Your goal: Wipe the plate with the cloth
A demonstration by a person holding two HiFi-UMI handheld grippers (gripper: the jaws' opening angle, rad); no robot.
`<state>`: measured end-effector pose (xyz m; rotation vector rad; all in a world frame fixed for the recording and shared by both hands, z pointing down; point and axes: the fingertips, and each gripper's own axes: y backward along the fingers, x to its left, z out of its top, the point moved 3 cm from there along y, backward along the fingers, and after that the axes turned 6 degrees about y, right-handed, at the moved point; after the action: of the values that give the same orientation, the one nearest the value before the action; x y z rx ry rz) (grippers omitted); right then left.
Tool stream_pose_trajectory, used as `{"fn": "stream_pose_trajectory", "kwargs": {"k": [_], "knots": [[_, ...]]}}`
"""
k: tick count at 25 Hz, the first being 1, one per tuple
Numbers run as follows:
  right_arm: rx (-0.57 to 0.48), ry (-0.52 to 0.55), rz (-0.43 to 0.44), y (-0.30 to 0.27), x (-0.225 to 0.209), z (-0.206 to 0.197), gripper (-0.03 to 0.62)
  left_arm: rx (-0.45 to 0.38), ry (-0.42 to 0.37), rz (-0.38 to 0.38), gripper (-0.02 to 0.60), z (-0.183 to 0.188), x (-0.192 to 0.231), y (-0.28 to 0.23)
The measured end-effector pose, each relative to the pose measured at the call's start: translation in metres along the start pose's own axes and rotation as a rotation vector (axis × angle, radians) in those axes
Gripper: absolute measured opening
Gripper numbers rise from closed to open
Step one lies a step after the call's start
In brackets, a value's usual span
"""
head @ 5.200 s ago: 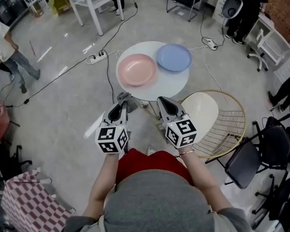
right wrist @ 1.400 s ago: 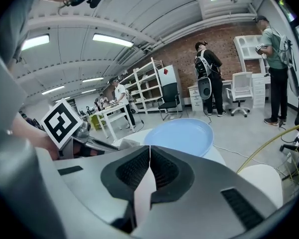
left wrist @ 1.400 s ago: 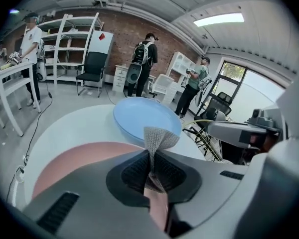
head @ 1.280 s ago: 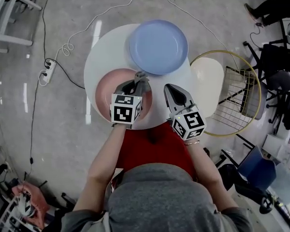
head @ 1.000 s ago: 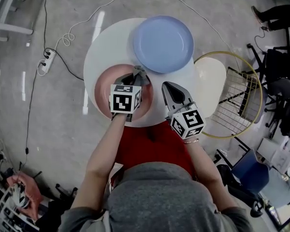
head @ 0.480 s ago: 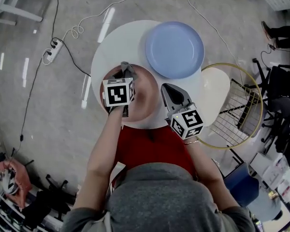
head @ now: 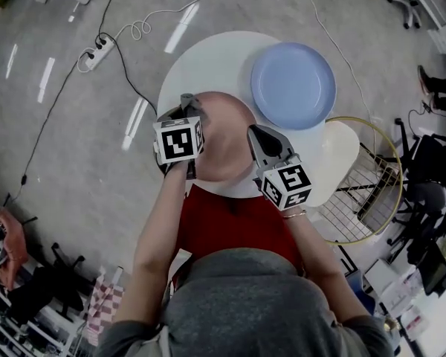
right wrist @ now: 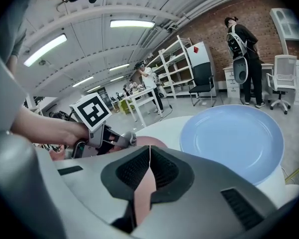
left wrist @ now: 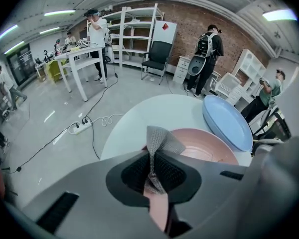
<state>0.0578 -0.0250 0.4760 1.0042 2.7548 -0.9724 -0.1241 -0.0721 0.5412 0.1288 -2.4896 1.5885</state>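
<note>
Item: round pink plate (head: 223, 143) on a round white worktop (head: 208, 58).

Left gripper (left wrist: 152, 156): jaws clenched on a grey knitted cloth (left wrist: 162, 139). The cloth is pinched between the jaw pads. Its free end sticks out past the jaw tips above the pink plate's left rim. Whether it touches the plate cannot be told.

Right gripper (right wrist: 149, 151): jaws pressed together with nothing between them, held above the pink plate's right rim and apart from the cloth.

Round light-blue plate (head: 293, 85): just beside the pink plate, on its far right side.
</note>
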Motion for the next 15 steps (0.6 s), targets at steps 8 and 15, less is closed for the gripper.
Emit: {"fn": "stream_pose_trajectory", "kwargs": {"k": [8,15], "knots": [[0.03,0.041,0.049,-0.014,0.016,0.002,0.029,-0.014,0.064,0.035,0.035,-0.012,0.024,0.021],[0.039,0.061,0.056,-0.017,0.027,-0.003,0.029,-0.038,0.085,0.037,0.035,-0.026,0.04,0.038]]}}
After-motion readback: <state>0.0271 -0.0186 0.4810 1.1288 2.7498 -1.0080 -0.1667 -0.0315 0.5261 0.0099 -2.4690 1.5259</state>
